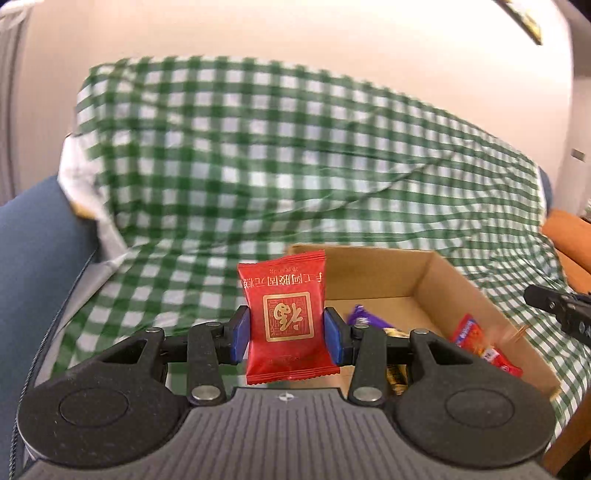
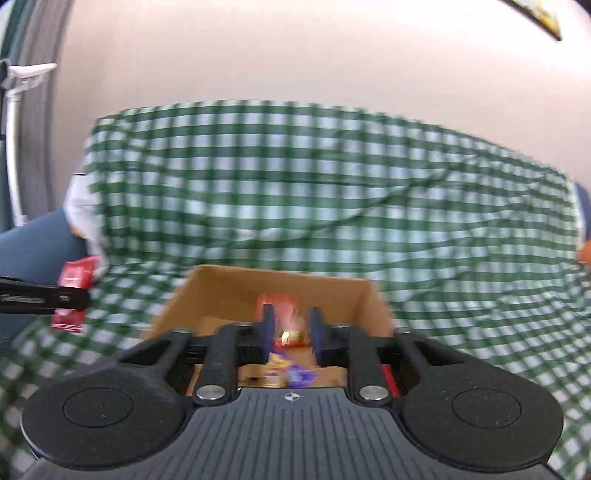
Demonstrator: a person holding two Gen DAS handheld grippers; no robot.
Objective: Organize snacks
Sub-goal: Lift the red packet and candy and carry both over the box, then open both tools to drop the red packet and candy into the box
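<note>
The left gripper [image 1: 287, 332] has its 2 blue pads clamped on a red snack packet [image 1: 289, 317], held upright just left of the cardboard box [image 1: 417, 273]. The right gripper [image 2: 290, 334] sits over the box with jaws partly apart; something blurry red and gold [image 2: 291, 332] shows between them, can't tell if it's gripped. Inside the box: a purple wrapper [image 1: 364, 316] and red packet [image 1: 476, 341]. Box sits on a green checked cloth [image 1: 258, 166].

Place: a home living room, by the look of it.
Seating: blue sofa [image 1: 33, 236] at left of frame, draped with a green-checked cloth [image 1: 280, 155].
Wall: plain cream wall [image 1: 332, 33]; framed picture's corner [image 1: 524, 18] at upper right.
</note>
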